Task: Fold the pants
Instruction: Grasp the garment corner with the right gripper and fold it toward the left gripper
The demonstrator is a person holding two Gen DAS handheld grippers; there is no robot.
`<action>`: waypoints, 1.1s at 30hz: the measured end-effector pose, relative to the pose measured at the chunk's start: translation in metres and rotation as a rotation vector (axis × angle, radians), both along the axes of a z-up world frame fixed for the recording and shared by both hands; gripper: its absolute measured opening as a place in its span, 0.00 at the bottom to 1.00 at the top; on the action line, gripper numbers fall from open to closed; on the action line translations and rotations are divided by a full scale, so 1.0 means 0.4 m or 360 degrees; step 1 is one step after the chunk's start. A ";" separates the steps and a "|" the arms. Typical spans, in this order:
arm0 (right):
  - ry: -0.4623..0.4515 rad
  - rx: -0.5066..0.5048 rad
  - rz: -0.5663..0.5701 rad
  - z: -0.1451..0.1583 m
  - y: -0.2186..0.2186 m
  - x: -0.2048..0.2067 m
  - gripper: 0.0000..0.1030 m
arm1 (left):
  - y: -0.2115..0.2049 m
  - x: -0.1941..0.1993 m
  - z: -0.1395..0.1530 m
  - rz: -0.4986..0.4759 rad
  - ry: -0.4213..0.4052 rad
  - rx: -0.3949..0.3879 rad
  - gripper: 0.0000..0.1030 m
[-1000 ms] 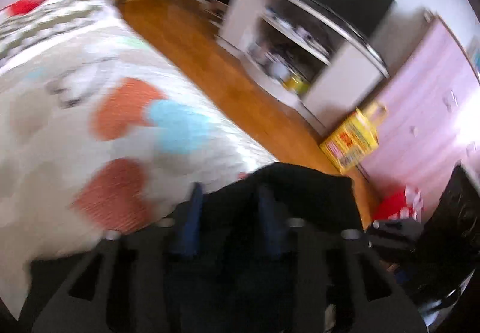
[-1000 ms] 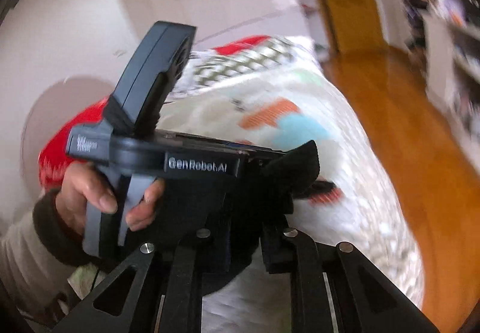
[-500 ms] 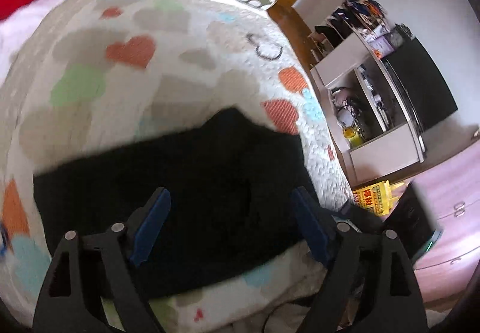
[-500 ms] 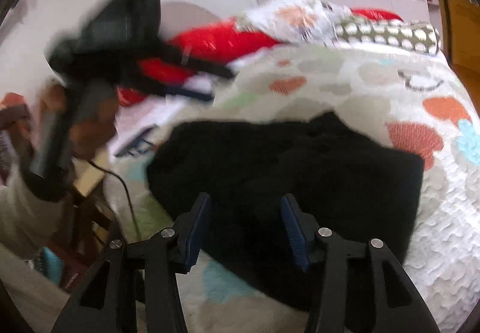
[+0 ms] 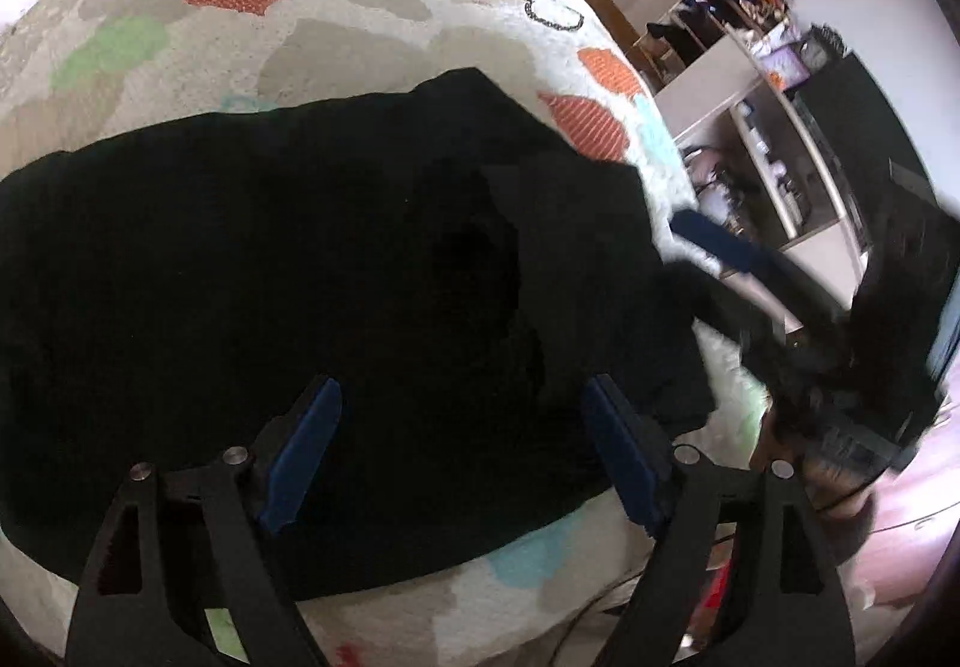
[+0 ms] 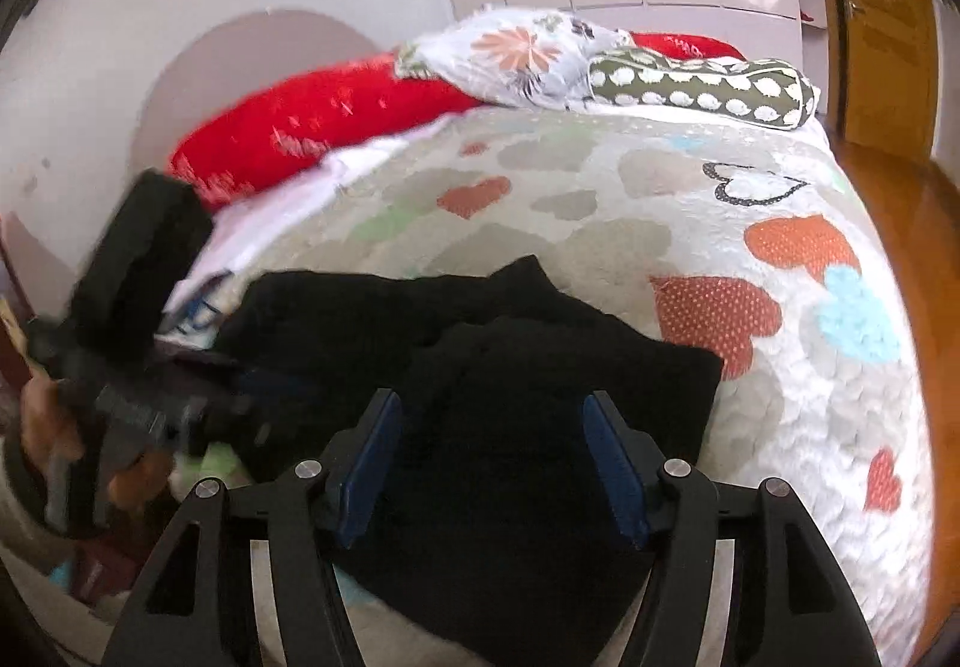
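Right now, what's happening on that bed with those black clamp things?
A person is folding black pants on a heart-patterned bedspread, holding a two-finger gripper in each hand. The pants lie in a folded pile near the bed's edge. Both the left gripper and the right gripper hang open above the fabric, gripping nothing.

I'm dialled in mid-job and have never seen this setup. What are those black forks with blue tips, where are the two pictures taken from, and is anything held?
No robot arm here: a person holds a handheld gripper in each hand. Each picture comes from a fisheye camera on one gripper, looking along its blue-padded fingers. The left gripper and right gripper are both open and hold nothing. Below them the black pants lie folded on the heart-patterned bedspread, with pillows at the head.
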State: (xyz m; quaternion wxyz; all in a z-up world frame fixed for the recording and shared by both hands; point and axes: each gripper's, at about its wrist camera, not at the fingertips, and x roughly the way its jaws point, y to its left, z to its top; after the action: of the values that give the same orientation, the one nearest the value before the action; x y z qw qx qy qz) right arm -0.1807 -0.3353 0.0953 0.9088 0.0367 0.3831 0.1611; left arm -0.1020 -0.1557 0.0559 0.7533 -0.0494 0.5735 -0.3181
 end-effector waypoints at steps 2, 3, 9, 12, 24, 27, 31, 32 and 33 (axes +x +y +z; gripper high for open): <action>0.0018 -0.0022 0.0020 -0.008 0.011 0.039 0.61 | 0.005 -0.006 0.000 -0.0009 -0.0014 -0.0003 0.80; 0.0032 -0.0044 0.0023 -0.014 0.018 0.055 0.61 | 0.008 -0.009 0.001 -0.0011 -0.0019 -0.0011 0.80; 0.0125 -0.0129 0.0112 -0.039 0.067 0.109 0.62 | 0.008 -0.017 -0.011 -0.0023 -0.0071 0.0004 0.80; 0.0184 -0.0271 0.0085 -0.088 0.082 0.129 0.62 | 0.011 -0.011 -0.012 -0.0007 -0.0067 -0.0007 0.80; 0.0149 -0.0329 0.0071 -0.040 0.068 0.112 0.63 | 0.016 -0.018 -0.011 0.0009 -0.0117 0.0008 0.81; 0.0214 -0.0232 0.0053 -0.076 0.062 0.129 0.61 | 0.010 -0.024 -0.010 0.0007 -0.0138 0.0028 0.81; 0.0145 -0.0174 0.0032 -0.036 0.055 0.115 0.63 | -0.002 -0.030 -0.012 -0.0021 -0.0177 0.0066 0.82; 0.0140 -0.0155 0.0061 -0.028 0.060 0.115 0.63 | -0.003 -0.031 -0.013 -0.0019 -0.0181 0.0065 0.83; 0.0154 -0.0144 0.0107 -0.024 0.072 0.116 0.64 | -0.002 -0.030 -0.012 -0.0014 -0.0181 0.0063 0.83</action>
State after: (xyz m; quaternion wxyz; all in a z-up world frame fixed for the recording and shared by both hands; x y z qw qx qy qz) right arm -0.1341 -0.3067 0.0857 0.8841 -0.0096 0.4344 0.1720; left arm -0.1142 -0.1566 0.0509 0.7841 -0.0139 0.5362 -0.3123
